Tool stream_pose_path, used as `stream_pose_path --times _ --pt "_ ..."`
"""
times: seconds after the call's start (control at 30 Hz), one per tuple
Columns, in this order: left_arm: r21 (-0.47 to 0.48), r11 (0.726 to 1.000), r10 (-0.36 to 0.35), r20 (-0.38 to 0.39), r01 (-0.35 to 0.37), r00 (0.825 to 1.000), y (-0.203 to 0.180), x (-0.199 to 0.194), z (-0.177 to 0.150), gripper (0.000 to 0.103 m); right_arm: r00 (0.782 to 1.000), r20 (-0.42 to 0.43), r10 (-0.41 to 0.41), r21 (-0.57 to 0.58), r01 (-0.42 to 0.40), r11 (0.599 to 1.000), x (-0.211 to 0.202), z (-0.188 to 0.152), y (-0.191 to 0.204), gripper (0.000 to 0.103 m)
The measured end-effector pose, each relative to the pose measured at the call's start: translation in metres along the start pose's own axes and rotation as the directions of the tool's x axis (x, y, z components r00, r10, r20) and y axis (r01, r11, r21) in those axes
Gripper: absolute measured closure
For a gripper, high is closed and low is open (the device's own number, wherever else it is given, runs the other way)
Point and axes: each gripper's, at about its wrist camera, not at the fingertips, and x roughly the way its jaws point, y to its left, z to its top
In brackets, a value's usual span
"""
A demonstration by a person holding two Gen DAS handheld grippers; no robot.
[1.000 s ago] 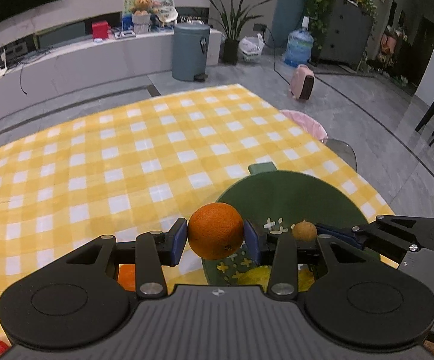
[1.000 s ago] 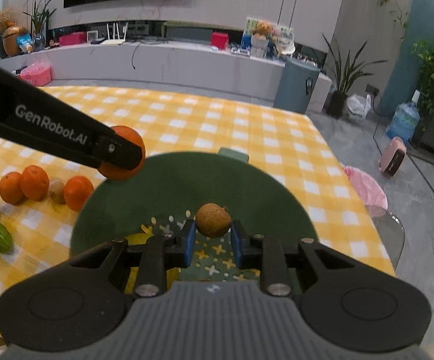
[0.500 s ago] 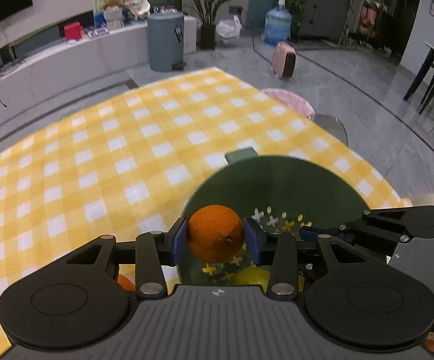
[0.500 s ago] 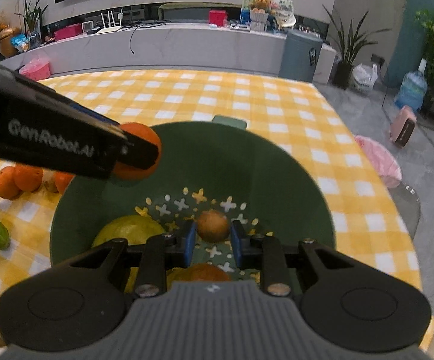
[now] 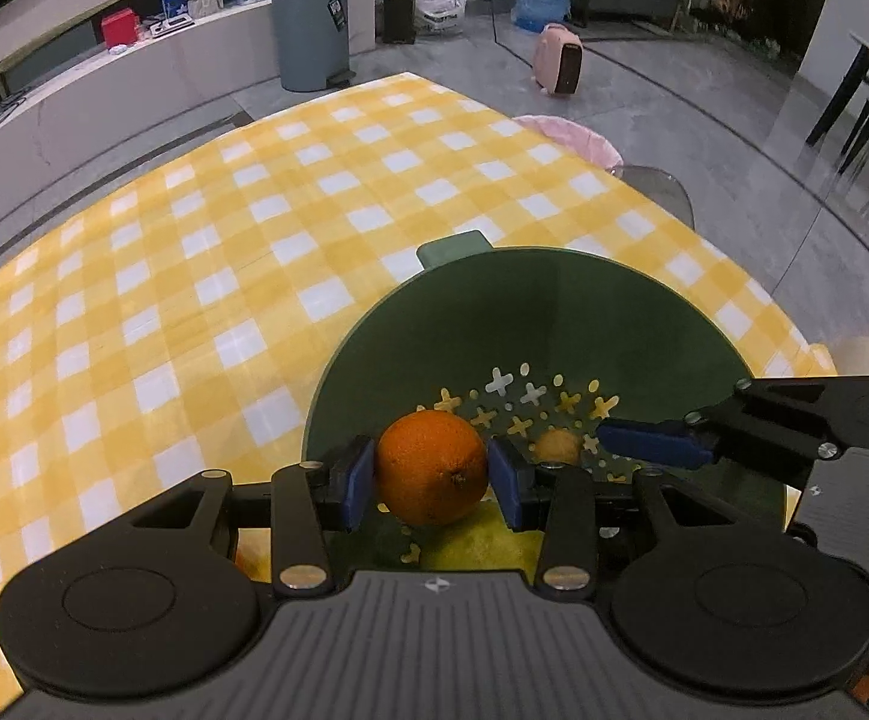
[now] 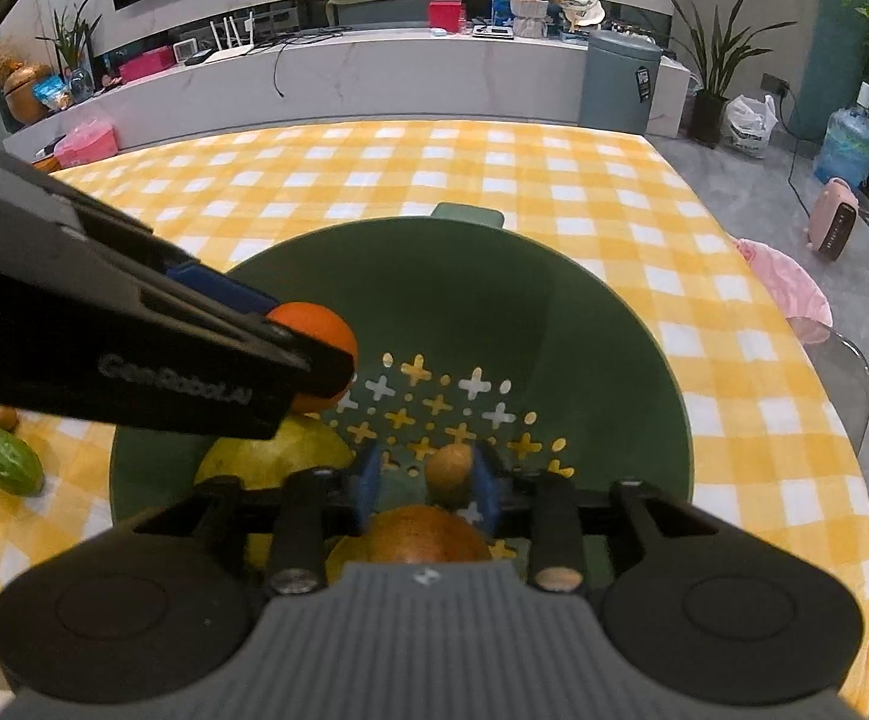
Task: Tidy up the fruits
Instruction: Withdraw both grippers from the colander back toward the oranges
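Green plastic colander (image 6: 584, 324), with cross-shaped and round holes in its floor, serves as the landmark; it stands on a table under a yellow-and-white checked cloth (image 5: 206, 276).

Left gripper (image 5: 431, 474): both blue pads press the sides of an orange (image 5: 431, 467), which hangs just inside the colander's near-left rim, above its floor. In the right wrist view the same gripper enters from the left edge, and the orange (image 6: 320, 330) shows at its tip over the colander's left wall.

Right gripper (image 6: 428, 480): its jaws are opening. A small brown round fruit (image 6: 448, 468) sits between the pads, close against the right one, with a clear gap to the left pad; it lies low over the colander's perforated floor. Whether the right pad still touches it cannot be told.

Inside the colander, at its near side: a large yellow-green fruit (image 6: 272, 456) at the left, below the orange, and a brown rounded fruit (image 6: 428, 534) directly beneath the right gripper.

Outside the colander, to its left on the cloth: a green cucumber (image 6: 5, 462).
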Motion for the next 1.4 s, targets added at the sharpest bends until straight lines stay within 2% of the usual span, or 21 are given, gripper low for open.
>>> stream_pose_path --times 0.13,0.2,0.3,0.47,0.57,0.63,0.7,0.8,0.93,1.07,1.4 --pt "-0.005 1.0 0.002 -0.018 -0.002 1.0 0.001 0.001 0.003 0.056 1.0 0.008 0.01 0.012 -0.01 1.0 -0.002 0.0 -0.003 0.066" --pt "-0.022 1.0 -0.001 -0.017 0.001 1.0 0.004 0.0 0.003 0.056 1.0 0.014 0.011 0.016 -0.011 1.0 -0.003 0.0 -0.004 0.06" --pt "-0.051 0.999 -0.022 -0.032 0.021 0.999 0.008 0.002 0.002 0.055 1.0 0.018 0.013 0.013 -0.014 1.0 -0.003 0.0 -0.002 0.059" --pt "-0.045 0.999 -0.013 -0.035 0.011 0.999 0.004 0.002 -0.002 0.055 1.0 0.023 0.015 -0.001 -0.015 1.0 -0.003 0.0 -0.001 0.058" --pt "-0.038 0.999 0.004 0.006 -0.004 1.0 0.003 -0.012 -0.005 0.052 0.999 0.04 0.018 0.023 -0.019 1.0 -0.006 0.001 -0.004 0.058" --pt "-0.022 1.0 0.02 0.052 -0.019 0.998 0.001 -0.026 -0.008 0.048 0.998 0.062 0.027 0.035 -0.029 0.999 -0.009 0.003 -0.005 0.054" --pt "-0.001 0.999 0.039 0.097 -0.039 0.995 0.0 -0.042 -0.013 0.047 0.995 0.095 0.021 0.036 -0.024 0.999 -0.014 0.004 -0.001 0.046" --pt "-0.005 0.998 0.062 0.144 -0.062 0.988 0.003 -0.063 -0.019 0.046 0.989 0.145 -0.003 0.013 0.001 1.0 -0.021 0.006 0.007 0.043" --pt "-0.054 0.996 0.075 0.203 -0.066 0.976 0.015 -0.094 -0.029 0.045 0.977 0.214 0.012 -0.009 -0.011 1.0 -0.032 0.008 0.02 0.042" --pt "-0.079 0.992 0.114 0.24 -0.097 0.964 0.027 -0.119 -0.04 0.043 0.957 0.284 0.057 -0.012 -0.056 0.998 -0.042 0.01 0.035 0.041" --pt "-0.089 0.973 0.228 0.232 -0.212 0.946 0.058 -0.147 -0.088 0.042 0.897 0.411 0.162 -0.066 -0.148 0.987 -0.059 0.0 0.08 0.041"
